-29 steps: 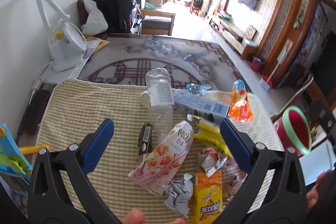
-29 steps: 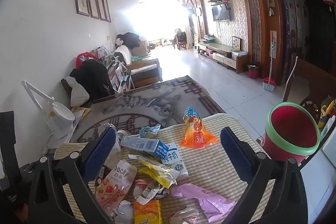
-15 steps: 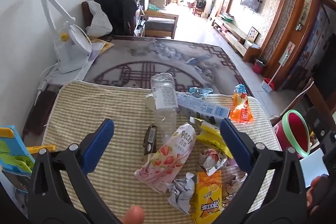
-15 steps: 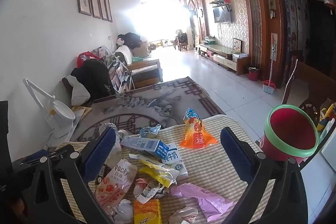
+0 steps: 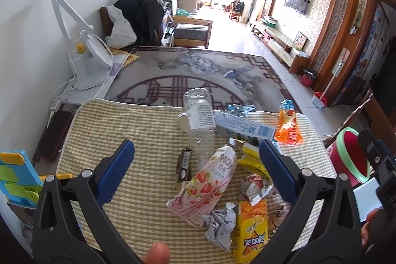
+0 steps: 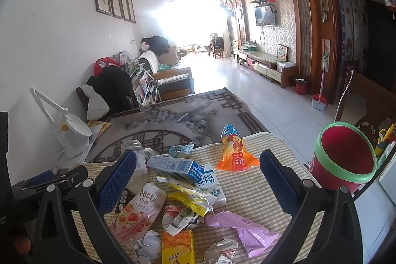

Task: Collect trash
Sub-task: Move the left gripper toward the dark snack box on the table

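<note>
Trash lies scattered on a yellow checked cloth [image 5: 138,135]. Its pieces include a clear plastic bottle [image 5: 199,115], a pink Pocky pouch [image 5: 205,186], a blue-white carton [image 5: 243,126], an orange snack bag [image 5: 288,126], a yellow-orange box [image 5: 251,229] and crumpled paper [image 5: 220,222]. My left gripper [image 5: 196,166] hovers open above the pile, empty. My right gripper [image 6: 198,176] also stands open and empty over the same heap, above the carton [image 6: 173,165] and a pink plastic bag [image 6: 245,230]. A red bin with a green rim [image 6: 344,155] stands right of the table.
A white desk lamp [image 5: 84,61] stands at the table's back left, with a phone [image 5: 53,132] and a blue-yellow holder [image 5: 14,177] along the left edge. Beyond the cloth lies a patterned table top [image 5: 188,73]. A thumb [image 5: 156,252] shows at the bottom.
The left wrist view has pulled back and risen slightly, so the trash sits a little farther away. The right gripper has barely moved. Both stay open.
</note>
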A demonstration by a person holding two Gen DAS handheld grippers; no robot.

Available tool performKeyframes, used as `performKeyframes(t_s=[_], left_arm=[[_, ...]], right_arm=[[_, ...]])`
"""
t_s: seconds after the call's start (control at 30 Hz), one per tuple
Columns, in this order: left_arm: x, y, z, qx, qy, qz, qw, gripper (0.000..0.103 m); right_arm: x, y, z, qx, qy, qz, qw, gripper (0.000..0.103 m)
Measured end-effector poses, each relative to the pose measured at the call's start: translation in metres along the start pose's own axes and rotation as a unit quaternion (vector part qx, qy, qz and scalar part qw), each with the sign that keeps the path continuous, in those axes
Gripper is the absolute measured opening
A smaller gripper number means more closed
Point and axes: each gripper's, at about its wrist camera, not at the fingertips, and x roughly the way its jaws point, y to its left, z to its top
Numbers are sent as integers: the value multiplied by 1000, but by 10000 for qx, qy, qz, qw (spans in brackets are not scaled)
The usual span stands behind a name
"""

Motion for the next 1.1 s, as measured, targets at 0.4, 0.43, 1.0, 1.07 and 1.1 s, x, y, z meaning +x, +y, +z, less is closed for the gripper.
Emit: performKeyframes(t_s=[0.4, 0.43, 1.0, 1.07, 1.1], left_arm=[[-15, -5, 2, 56, -180, 135, 9997, 99], [-17, -5, 2, 58, -207, 134, 9997, 99], [-20, -5, -4, 114, -211, 282, 9993, 99], [-19, -5, -5, 143, -199, 292, 9993, 99], [-19, -5, -6, 146, -191, 284, 9993, 99]], right_arm=[[-5, -1, -4, 31, 10, -23, 10000, 96], [-6, -2, -4, 28, 8, -24, 10000, 96], [-6, 12, -3, -540, 291, -564, 9965, 96], [-7, 15, -4, -614, 258, -552, 9962, 96], [-9, 17, -5, -641, 228, -552, 9962, 96]])
